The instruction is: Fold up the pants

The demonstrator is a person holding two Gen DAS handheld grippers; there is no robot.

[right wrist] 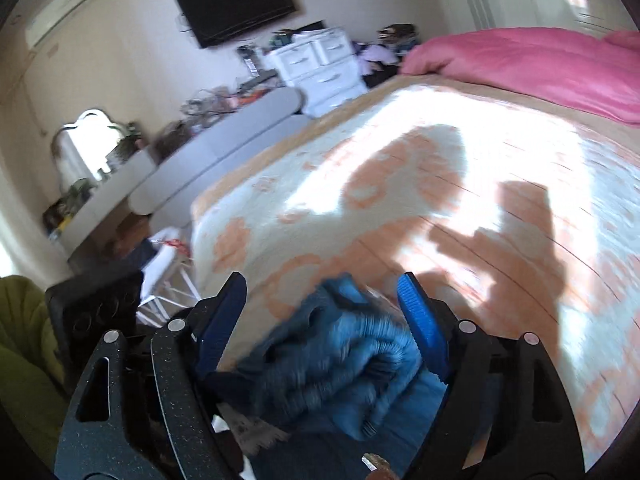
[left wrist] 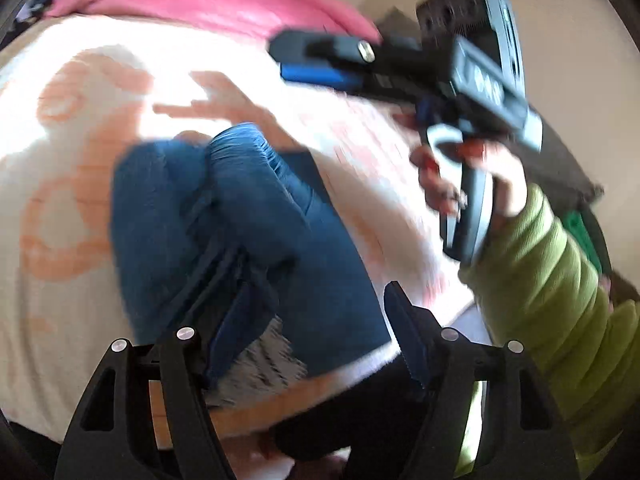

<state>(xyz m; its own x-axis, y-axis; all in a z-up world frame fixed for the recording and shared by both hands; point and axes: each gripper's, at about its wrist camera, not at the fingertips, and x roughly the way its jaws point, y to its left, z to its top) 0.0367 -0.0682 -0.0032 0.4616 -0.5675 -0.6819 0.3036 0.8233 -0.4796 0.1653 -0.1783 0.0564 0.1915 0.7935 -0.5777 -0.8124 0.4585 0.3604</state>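
Blue pants point(left wrist: 240, 216) lie bunched and folded on a white bedspread with orange patterns point(left wrist: 72, 200). My left gripper point(left wrist: 316, 312) is open just above the near end of the pants, its left finger over the cloth. The right gripper's body point(left wrist: 400, 64) is seen in the left wrist view, held high to the right by a hand in a green sleeve point(left wrist: 548, 280). In the right wrist view the right gripper point(right wrist: 320, 312) is open, with the blue pants point(right wrist: 340, 360) bunched below and between its fingers. The frames are blurred.
A pink duvet point(right wrist: 540, 64) lies along the far end of the bed. Beside the bed stand a grey bench point(right wrist: 224, 144), a white drawer unit point(right wrist: 320, 64), a dressing table with mirror point(right wrist: 88, 152) and a wall TV point(right wrist: 236, 4). The bed edge point(right wrist: 200, 232) is near.
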